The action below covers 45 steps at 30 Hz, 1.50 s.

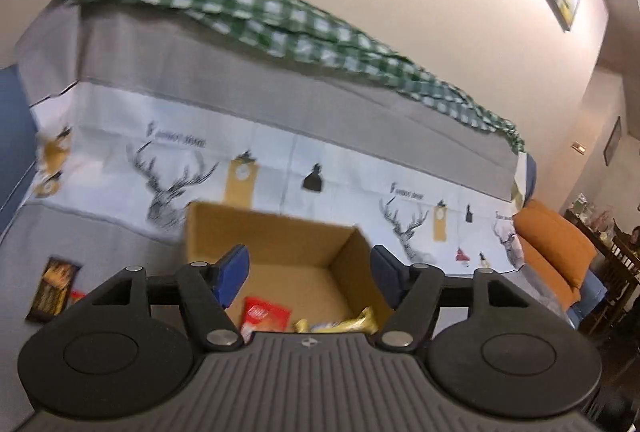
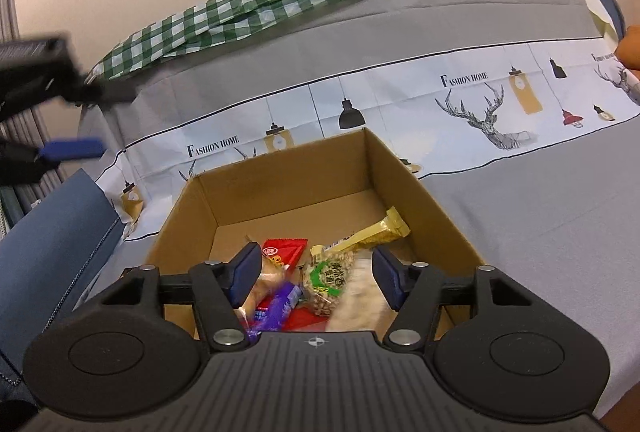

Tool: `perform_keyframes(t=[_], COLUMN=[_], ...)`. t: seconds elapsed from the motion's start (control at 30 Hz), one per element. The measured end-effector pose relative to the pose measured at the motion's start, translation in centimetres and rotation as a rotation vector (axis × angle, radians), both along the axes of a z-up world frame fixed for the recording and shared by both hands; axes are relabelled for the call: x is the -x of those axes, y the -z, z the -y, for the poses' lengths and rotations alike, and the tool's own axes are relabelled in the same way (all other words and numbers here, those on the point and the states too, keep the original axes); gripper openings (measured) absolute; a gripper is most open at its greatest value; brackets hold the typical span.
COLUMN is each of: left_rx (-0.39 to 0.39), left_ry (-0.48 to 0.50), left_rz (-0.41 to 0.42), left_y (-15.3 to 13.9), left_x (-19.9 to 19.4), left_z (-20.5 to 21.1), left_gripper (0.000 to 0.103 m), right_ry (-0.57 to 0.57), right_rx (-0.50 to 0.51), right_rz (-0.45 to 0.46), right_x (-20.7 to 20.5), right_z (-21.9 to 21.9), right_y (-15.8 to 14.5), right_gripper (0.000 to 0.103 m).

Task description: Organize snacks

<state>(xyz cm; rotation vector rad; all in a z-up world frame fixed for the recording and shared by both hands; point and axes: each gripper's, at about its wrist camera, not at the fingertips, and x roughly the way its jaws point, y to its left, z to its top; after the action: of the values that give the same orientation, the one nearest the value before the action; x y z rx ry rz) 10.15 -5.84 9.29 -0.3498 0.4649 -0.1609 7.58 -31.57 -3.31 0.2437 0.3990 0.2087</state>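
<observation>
An open cardboard box (image 1: 276, 232) stands on a grey bedspread with a deer print. My left gripper (image 1: 308, 272) hangs open above the box's near side, with nothing between its blue pads. A red packet (image 1: 266, 314) and a gold bar (image 1: 352, 322) lie inside. A dark snack pack (image 1: 54, 290) lies on the spread left of the box. My right gripper (image 2: 316, 274) is open over the box (image 2: 420, 207), above a green-labelled nut packet (image 2: 328, 280), a purple wrapper (image 2: 276, 308), a red packet (image 2: 286, 248), a gold bar (image 2: 380, 230) and a blurred pale packet (image 2: 356, 296). The left gripper (image 2: 92, 119) shows at the left edge.
A green checked cloth (image 1: 240, 7) lies bunched along the far edge by the wall. An orange cushion (image 1: 556, 256) sits at the right end. Further right, a person sits among wooden chairs (image 1: 616, 268). A dark blue fabric (image 2: 52, 232) lies left of the box.
</observation>
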Motion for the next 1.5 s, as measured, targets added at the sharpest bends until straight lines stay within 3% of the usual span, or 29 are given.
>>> perform_keyframes(t=[0.07,0.27,0.33,0.4,0.57,0.73,0.8,0.9,1.0,1.2,1.3,1.37,1.43,1.5], left_rx=[0.025,0.053,0.045,0.035,-0.004,-0.044,0.04,0.045,0.03,0.017,-0.003,-0.026,-0.044,-0.066], left_ry=[-0.013,-0.037,-0.058,-0.083,-0.136,-0.167,-0.186,-0.186,-0.197,-0.261,-0.299,-0.32,-0.334,-0.338], left_rz=[-0.023,-0.108,-0.125,-0.132,-0.157,-0.169,-0.209,-0.167,-0.175,-0.196,-0.205,-0.214,-0.222,-0.22], left_y=[1.2,4.8,5.8,6.8,9.1,12.1,13.3,13.3,13.8,15.4,16.2,16.7,17.3,17.6], left_x=[1.1,4.0,4.7,5.3,5.8,5.2,4.5,4.0,2.8,0.1,-1.1,-1.9,-2.7,-3.4], left_z=[-1.7,-7.5,-9.4,-11.2,-15.0,-18.0,-19.5,-19.7,-19.7,-20.2,-20.5,-20.5,-20.4,-20.3], left_gripper=[0.065,0.023,0.017,0.017,0.017,0.017,0.017,0.017,0.017,0.028,0.043,0.063,0.075,0.081], right_ry=[0.003,0.0,-0.003,-0.006,-0.014,-0.021,-0.024,-0.023,-0.019,-0.019,-0.024,-0.024,-0.023,-0.024], right_rx=[-0.005,0.032,0.049,0.061,0.073,0.096,0.111,0.127,0.129,0.144,0.155,0.156,0.154,0.156], right_rz=[-0.009,-0.01,-0.005,0.0,0.008,0.0,-0.004,-0.012,-0.018,-0.021,-0.025,-0.028,-0.031,-0.034], right_x=[-0.1,0.0,0.0,0.0,0.3,0.1,0.0,-0.2,-0.3,-0.4,-0.6,-0.6,-0.7,-0.9], right_z=[0.0,-0.8,-1.1,-1.4,-1.8,-2.5,-2.7,-3.0,-3.1,-3.5,-3.7,-3.7,-3.7,-3.7], right_y=[0.0,-0.1,-0.2,-0.2,-0.2,-0.2,-0.1,-0.1,-0.1,-0.1,-0.1,-0.1,-0.1,-0.1], right_gripper=[0.064,0.064,0.063,0.062,0.038,0.038,0.038,0.038,0.038,0.038,0.038,0.038,0.038,0.038])
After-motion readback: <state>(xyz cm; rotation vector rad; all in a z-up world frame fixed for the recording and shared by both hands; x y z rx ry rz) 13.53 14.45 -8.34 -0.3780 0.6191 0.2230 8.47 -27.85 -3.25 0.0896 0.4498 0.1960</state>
